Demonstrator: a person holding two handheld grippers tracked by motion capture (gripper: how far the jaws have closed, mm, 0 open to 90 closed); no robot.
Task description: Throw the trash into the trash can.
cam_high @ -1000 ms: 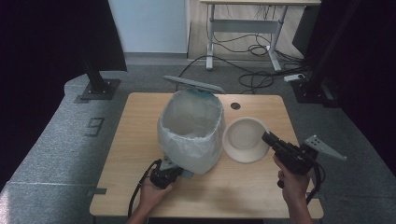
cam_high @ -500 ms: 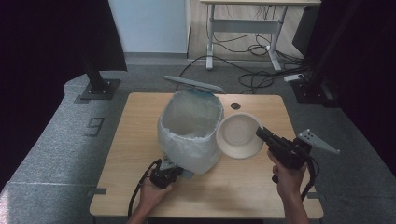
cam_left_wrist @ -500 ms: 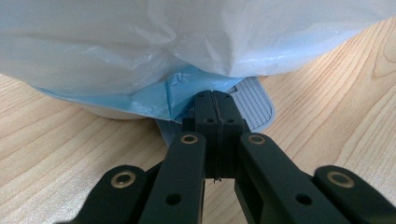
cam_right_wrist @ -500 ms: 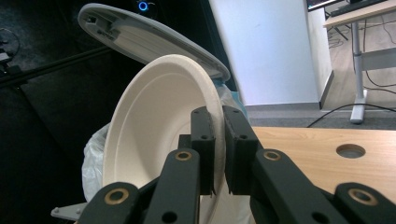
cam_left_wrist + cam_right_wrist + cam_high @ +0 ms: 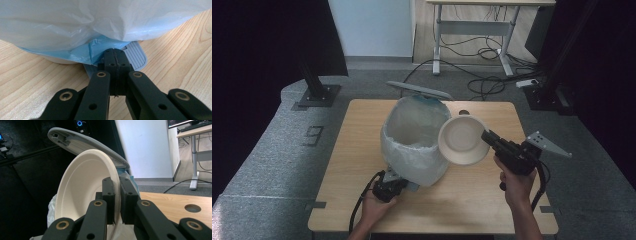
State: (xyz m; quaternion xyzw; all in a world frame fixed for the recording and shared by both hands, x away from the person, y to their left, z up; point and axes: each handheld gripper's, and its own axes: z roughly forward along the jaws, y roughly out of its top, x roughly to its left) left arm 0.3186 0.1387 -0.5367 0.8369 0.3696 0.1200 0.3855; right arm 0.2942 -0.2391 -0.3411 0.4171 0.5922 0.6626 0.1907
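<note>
Holding the bowl point(image 5: 462, 139) tilted on edge by its rim, right gripper point(image 5: 490, 139) jaws pinching it just right of the open bin point(image 5: 412, 145), whose mouth lies leftward; left gripper point(image 5: 115, 56), jaws pressed together, rests on the pedal point(image 5: 136, 56), seen in its own view.

the bowl point(image 5: 462, 140) is plain cream. the bin point(image 5: 414, 142) wears a milky white liner point(image 5: 100, 20) over pale blue plastic; its lid point(image 5: 418, 90) is grey, its pedal point(image 5: 136, 56) grey-blue with fine ribbed lines. the bench point(image 5: 357, 150) is light wood grain. each hand-held gripper point(image 5: 489, 138) is black, with brass rivets.
</note>
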